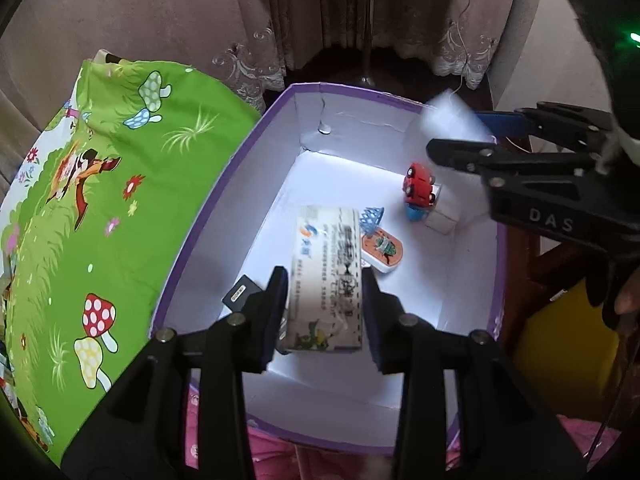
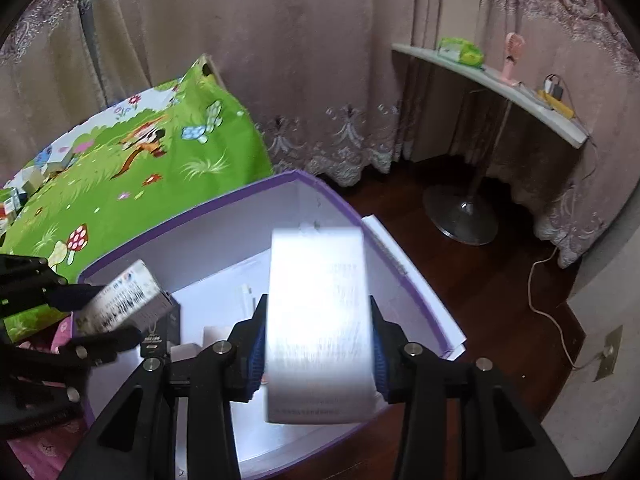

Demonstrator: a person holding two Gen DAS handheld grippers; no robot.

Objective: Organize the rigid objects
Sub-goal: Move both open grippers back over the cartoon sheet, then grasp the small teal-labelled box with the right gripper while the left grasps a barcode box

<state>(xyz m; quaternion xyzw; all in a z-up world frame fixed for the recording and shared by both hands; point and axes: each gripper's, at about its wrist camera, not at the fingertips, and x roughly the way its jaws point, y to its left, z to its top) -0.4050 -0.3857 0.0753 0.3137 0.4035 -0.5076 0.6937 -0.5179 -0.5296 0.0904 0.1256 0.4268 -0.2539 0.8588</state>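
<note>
While both grippers hung over the purple-rimmed box [image 1: 224, 216], the left gripper [image 1: 324, 312] had a printed carton [image 1: 328, 280] between its fingers, though whether the pads pressed it I could not tell. Likewise the right gripper [image 2: 318, 344] straddled a blurred white box [image 2: 318, 320], grip uncertain. On the box floor lay a red toy car [image 1: 419, 183], an orange tag [image 1: 382, 249] and a small black item [image 1: 240, 294]; a green cartoon sheet [image 1: 100, 208] lay beside it.
</note>
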